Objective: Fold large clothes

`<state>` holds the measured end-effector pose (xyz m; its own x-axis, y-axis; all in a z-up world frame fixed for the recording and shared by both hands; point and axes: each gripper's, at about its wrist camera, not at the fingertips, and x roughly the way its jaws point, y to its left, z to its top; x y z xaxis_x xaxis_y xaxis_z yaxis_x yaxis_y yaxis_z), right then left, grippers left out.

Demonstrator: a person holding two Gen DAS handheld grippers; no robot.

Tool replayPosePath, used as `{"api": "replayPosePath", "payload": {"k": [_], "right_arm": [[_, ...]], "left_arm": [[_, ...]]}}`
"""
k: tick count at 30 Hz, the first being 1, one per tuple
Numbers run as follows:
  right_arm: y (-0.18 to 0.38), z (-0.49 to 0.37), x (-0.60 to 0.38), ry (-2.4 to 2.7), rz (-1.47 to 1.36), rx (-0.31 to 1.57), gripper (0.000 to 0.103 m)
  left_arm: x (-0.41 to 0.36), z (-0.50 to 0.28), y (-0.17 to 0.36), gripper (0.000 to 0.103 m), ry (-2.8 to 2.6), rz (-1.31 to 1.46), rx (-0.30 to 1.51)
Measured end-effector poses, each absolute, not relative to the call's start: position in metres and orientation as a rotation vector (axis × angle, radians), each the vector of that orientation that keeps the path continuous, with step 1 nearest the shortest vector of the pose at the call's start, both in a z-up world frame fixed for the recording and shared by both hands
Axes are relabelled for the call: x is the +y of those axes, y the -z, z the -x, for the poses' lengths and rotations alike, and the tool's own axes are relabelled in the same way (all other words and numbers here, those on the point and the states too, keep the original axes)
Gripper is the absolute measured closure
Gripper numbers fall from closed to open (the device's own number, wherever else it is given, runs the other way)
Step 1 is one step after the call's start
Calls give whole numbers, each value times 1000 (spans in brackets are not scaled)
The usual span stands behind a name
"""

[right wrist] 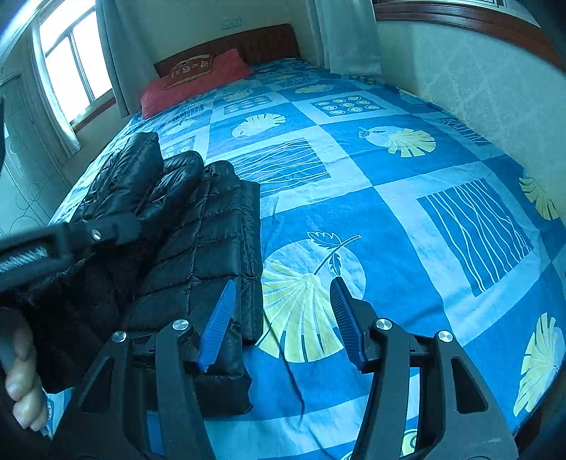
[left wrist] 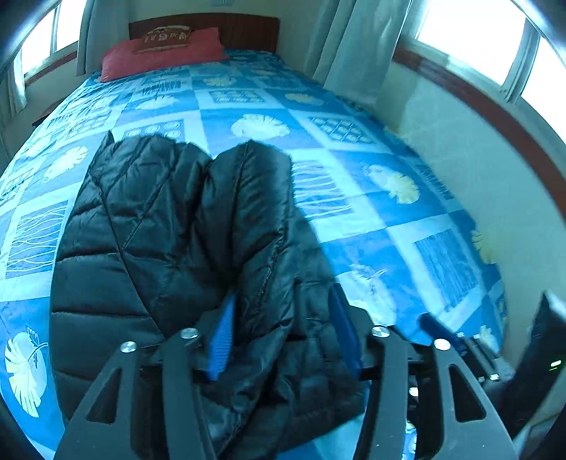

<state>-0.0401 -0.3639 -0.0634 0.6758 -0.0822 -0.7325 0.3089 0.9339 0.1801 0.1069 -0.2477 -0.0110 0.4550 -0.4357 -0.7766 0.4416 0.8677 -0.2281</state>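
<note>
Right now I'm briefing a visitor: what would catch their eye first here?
The black puffer jacket lies folded on the near left part of the bed, dark against the bright blue leaf-patterned bedspread. A red pillow sits at the far headboard. Both grippers, left gripper and right gripper, hang open at the jacket's near edge.

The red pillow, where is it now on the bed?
The red pillow lies at the far end of the bed, against the wooden headboard, beyond the black jacket; in both views it sits left of centre.
</note>
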Motion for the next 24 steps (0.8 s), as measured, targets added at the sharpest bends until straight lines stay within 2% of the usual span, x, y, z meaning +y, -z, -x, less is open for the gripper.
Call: {"api": "replayPosePath", "payload": {"k": [6, 9, 11, 12, 14, 18, 20, 24], "right_arm": [[47, 46, -352, 206, -307, 770, 47], [37, 43, -339, 173, -313, 747, 43], [32, 36, -329, 137, -326, 741, 41], [31, 32, -325, 124, -330, 742, 40], [30, 19, -314, 79, -349, 746, 34], [31, -7, -298, 28, -371, 780, 32], [34, -24, -291, 7, -382, 817, 27], [46, -45, -282, -11, -379, 908, 26]], "left_arm": [[-225, -88, -23, 47, 592, 36, 888], [-200, -83, -33, 47, 556, 21, 828], [-175, -83, -34, 43, 506, 16, 795], [-161, -85, -33, 40, 474, 18, 783], [-135, -92, -25, 40, 407, 19, 779], [-86, -107, 0, 40, 312, 69, 823], [-67, -112, 15, 40, 284, 99, 849], [-51, -117, 39, 40, 274, 122, 898]]}}
